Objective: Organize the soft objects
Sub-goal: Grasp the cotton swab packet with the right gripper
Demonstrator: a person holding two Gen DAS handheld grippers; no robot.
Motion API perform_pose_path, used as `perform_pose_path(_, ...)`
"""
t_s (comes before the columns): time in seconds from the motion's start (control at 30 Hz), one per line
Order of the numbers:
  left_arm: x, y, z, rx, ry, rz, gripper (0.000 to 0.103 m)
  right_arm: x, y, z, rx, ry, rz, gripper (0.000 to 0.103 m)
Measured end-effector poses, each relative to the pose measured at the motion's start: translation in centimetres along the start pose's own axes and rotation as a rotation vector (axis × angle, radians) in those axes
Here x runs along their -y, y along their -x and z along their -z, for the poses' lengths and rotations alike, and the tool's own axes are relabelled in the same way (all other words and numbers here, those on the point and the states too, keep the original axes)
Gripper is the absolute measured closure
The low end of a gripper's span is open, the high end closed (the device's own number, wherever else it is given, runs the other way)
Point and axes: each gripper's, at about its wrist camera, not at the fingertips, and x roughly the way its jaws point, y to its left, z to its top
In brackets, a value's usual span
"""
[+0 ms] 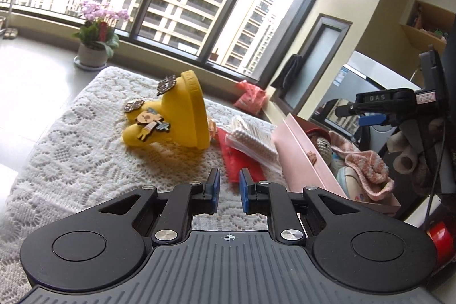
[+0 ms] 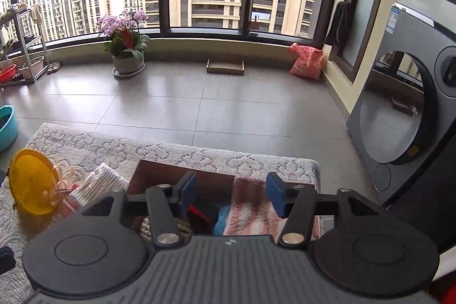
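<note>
A yellow rubber boot [image 1: 176,116] with cartoon charms lies on its side on the white lace-covered table [image 1: 85,161]. Beside it lie a bag of cotton swabs [image 1: 250,141] and a red packet [image 1: 242,167]. A pink box [image 1: 307,155] at the right holds a pink knitted cloth [image 1: 367,170] and a crocheted toy [image 1: 322,144]. My left gripper [image 1: 228,191] is open and empty, low over the table near the red packet. My right gripper [image 2: 231,194] is open and empty above the box [image 2: 159,173], over the pink striped cloth [image 2: 248,204]. The boot's opening [image 2: 32,184] shows at left.
A flower pot [image 2: 126,53] stands on the tiled floor by the window. A washing machine [image 2: 404,110] stands at the right. A pink plastic bag [image 2: 306,61] and a flat cardboard tray [image 2: 225,66] lie by the wall. A teal basin [image 2: 7,124] sits at left.
</note>
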Motion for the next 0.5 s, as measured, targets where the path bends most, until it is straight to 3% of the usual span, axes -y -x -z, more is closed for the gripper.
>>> perform_pose_path(0.07,-0.9,0.0,0.1,0.008,0.022,-0.047,0.086,-3.2,0.9,-1.0,0.018,0.006,-0.091,0.007)
perform_pose_path(0.17,-2.5,0.1,0.0,0.001,0.074,-0.069,0.086,-7.8,-1.9,-2.2,-0.085,-0.013,-0.215,0.007)
perform_pose_path(0.33,-3.4,0.8,-0.1,0.018,0.113,-0.066,0.086,-13.7,-9.3,-3.1,-0.206,-0.015,-0.174,0.012)
perform_pose_path(0.4,-3.6,1.3,-0.3,0.035,0.123,-0.062,0.086,-14.5,-11.8,-2.9,-0.242,-0.011,-0.114,0.035)
perform_pose_path(0.43,-3.8,1.5,-0.4,0.042,0.132,-0.063,0.086,-14.8,-12.5,-2.8,-0.254,0.011,-0.095,0.038)
perform_pose_path(0.5,-4.2,1.8,-0.6,0.046,0.154,-0.066,0.086,-15.7,-12.3,-2.5,-0.265,0.083,-0.075,0.060)
